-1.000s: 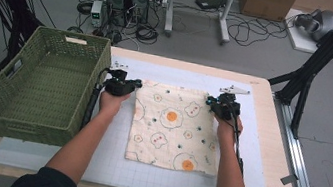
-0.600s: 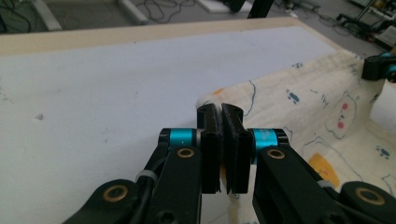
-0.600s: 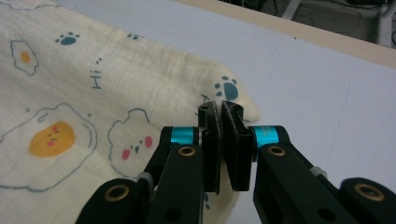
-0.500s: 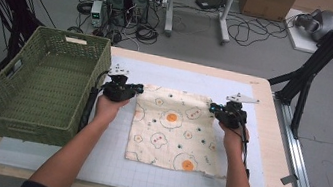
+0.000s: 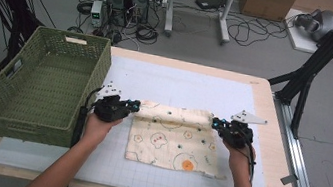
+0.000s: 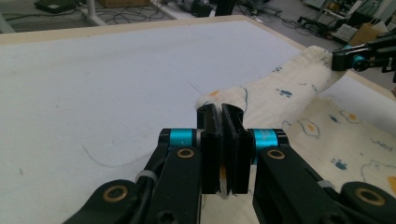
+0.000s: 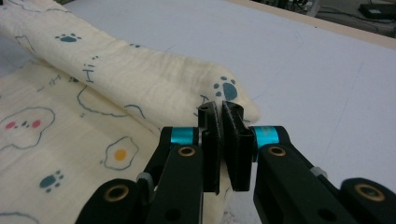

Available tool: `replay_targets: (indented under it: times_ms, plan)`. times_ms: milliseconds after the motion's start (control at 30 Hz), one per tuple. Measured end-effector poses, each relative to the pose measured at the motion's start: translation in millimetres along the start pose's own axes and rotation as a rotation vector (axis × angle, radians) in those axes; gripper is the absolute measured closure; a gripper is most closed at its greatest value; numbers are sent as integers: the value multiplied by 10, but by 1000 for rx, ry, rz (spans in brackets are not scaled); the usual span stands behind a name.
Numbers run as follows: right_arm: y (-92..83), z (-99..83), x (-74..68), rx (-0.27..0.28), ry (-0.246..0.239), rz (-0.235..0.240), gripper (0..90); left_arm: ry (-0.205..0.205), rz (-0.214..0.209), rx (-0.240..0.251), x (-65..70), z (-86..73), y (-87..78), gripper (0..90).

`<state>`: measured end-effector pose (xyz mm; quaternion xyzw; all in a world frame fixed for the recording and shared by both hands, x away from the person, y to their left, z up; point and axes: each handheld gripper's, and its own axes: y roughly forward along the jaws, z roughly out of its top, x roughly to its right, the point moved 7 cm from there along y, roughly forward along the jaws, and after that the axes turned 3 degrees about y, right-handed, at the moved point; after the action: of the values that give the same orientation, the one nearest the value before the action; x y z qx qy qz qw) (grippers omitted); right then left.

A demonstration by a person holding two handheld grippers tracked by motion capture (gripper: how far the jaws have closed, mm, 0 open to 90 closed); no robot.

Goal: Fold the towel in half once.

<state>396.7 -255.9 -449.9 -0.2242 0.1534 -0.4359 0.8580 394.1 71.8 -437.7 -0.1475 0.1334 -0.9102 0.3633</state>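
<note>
We note a green basket (image 5: 37, 83) at the counter's (image 5: 268, 140) left edge. Beside it, the left claw (image 5: 135, 106) pinches the far left corner of the printed cloth (image 5: 174, 143). The cloth lies mid-counter on a white mat (image 5: 181, 85), its far edge folded over towards the person. The right claw (image 5: 216, 123) pinches the far right corner.

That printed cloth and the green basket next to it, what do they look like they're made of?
The cloth looks like soft, thin woven cotton, perhaps muslin, with a matte finish: it folds and rolls limply where both grippers pinch its corners, and its surface crinkles finely. The basket looks like moulded plastic imitating wicker, or possibly real weave: an even olive green with a regular lattice and cut-out handles. Which one, the pictures leave open.
</note>
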Motion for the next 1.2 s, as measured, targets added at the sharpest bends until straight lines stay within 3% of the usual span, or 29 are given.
replay_targets:
  times_ms: [433, 700, 933, 1067, 1200]
  plan:
    - [-275, -311, -225, -36, -54, 12, 862, 33, -53, -40, 311, -284, -202, 857]
    - [-369, -478, -317, -46, -67, 53, 852, 59, -81, -78, 414, -463, -265, 854]
    - [-407, -604, -326, -87, -76, 83, 844, 66, -100, -125, 477, -589, -272, 838]
    - [-466, -627, -333, -85, -106, 91, 844, 54, -86, -129, 453, -606, -293, 765]
    - [-524, -699, -352, -115, -127, 110, 827, 14, -50, -93, 372, -530, -329, 632]
